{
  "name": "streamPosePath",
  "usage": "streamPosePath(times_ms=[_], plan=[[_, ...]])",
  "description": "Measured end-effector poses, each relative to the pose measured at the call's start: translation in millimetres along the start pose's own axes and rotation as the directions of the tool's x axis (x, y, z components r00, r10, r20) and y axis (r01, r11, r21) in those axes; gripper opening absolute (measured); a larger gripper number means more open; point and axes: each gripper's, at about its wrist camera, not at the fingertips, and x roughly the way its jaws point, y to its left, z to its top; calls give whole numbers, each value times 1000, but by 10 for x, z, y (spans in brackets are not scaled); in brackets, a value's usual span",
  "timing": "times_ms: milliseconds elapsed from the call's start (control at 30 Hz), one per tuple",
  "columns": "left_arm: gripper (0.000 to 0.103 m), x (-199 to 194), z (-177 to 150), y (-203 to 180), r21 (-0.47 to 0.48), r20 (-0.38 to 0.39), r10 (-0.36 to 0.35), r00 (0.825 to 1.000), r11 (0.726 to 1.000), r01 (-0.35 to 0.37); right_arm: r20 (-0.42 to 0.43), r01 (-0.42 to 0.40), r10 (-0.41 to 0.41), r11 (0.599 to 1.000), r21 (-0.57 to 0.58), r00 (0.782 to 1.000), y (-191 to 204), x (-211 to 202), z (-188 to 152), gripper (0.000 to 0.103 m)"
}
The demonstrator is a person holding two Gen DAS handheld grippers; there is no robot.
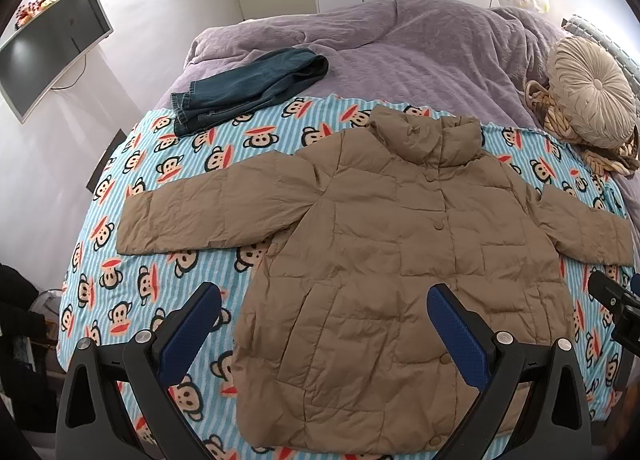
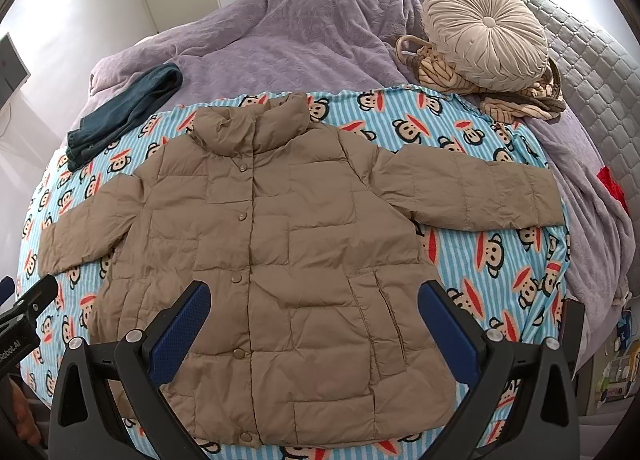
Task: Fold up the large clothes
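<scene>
A tan quilted puffer jacket (image 1: 384,228) lies flat and face-up on a blue-and-white striped blanket printed with monkey faces (image 1: 132,272), which covers the near part of the bed. Front placket snapped shut, collar standing toward the far side, both sleeves spread outward — the left sleeve (image 1: 192,216) and the right sleeve (image 2: 476,188) each rest on the blanket. Hem is nearest the cameras.

Left gripper (image 1: 324,324): blue-padded fingers (image 1: 190,332) spread wide, nothing between them, held above the jacket's lower left portion. Whether the tips touch the fabric cannot be told from this angle.

Right gripper (image 2: 314,320): fingers (image 2: 450,330) likewise spread wide and empty, above the jacket's lower front, with the snap row (image 2: 238,278) visible between them. The left gripper's black body shows at the left edge of the right wrist view.

Beyond the blanket, a rumpled lilac fleece bedspread (image 1: 400,44). Folded dark blue jeans (image 1: 244,90) sit on it at far left, overlapping the blanket edge. A round beige pleated cushion (image 2: 486,34) rests on a striped tan garment (image 2: 516,104) at far right — well apart from the jacket. A flat-screen monitor (image 1: 52,48) hangs on the left wall.
</scene>
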Motion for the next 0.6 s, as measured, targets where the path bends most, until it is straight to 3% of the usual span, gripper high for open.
streamPosePath(times_ms=[600], plan=[[103, 43, -14, 26, -2, -2, 6, 1000, 1000, -6, -2, -1, 1, 1000, -2, 1000, 15, 6, 6, 103]])
